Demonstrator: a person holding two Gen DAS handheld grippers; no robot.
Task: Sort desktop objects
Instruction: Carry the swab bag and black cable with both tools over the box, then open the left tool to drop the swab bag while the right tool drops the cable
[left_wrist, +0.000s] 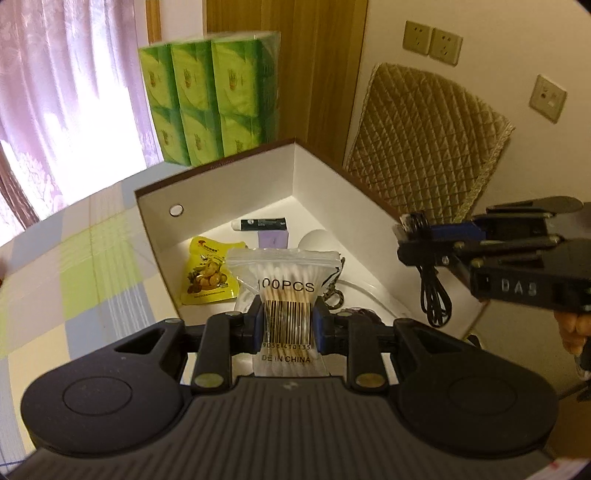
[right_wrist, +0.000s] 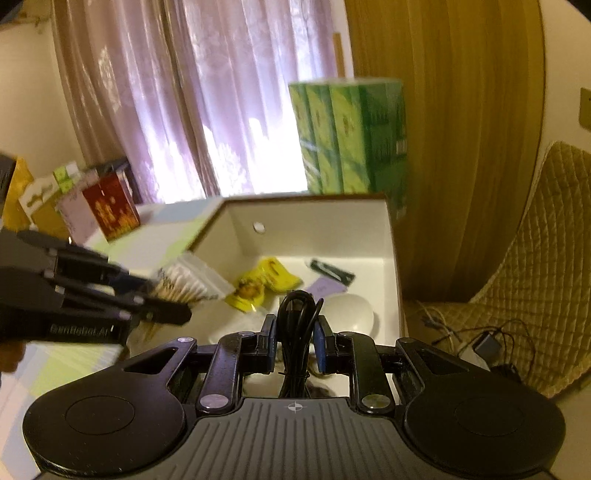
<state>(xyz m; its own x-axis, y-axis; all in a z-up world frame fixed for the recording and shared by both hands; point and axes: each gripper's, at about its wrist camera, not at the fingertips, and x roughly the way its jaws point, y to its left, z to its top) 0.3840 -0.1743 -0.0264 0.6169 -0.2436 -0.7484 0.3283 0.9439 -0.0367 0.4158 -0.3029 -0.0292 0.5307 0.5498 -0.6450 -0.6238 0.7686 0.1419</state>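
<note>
Left gripper (left_wrist: 288, 325) clamped on the cotton swab bag (left_wrist: 286, 291), held over the near edge of the white box (left_wrist: 221, 184). Right gripper (right_wrist: 295, 341) clenched on a coiled black cable (right_wrist: 297, 314), also above the box. Inside: yellow snack pouch (left_wrist: 207, 275), dark tube (left_wrist: 264, 222), purple block (left_wrist: 273, 239), white round object (right_wrist: 351, 312).

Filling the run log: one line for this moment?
left claw: shut on swab bag | right claw: shut on black cable | both over white box
</note>
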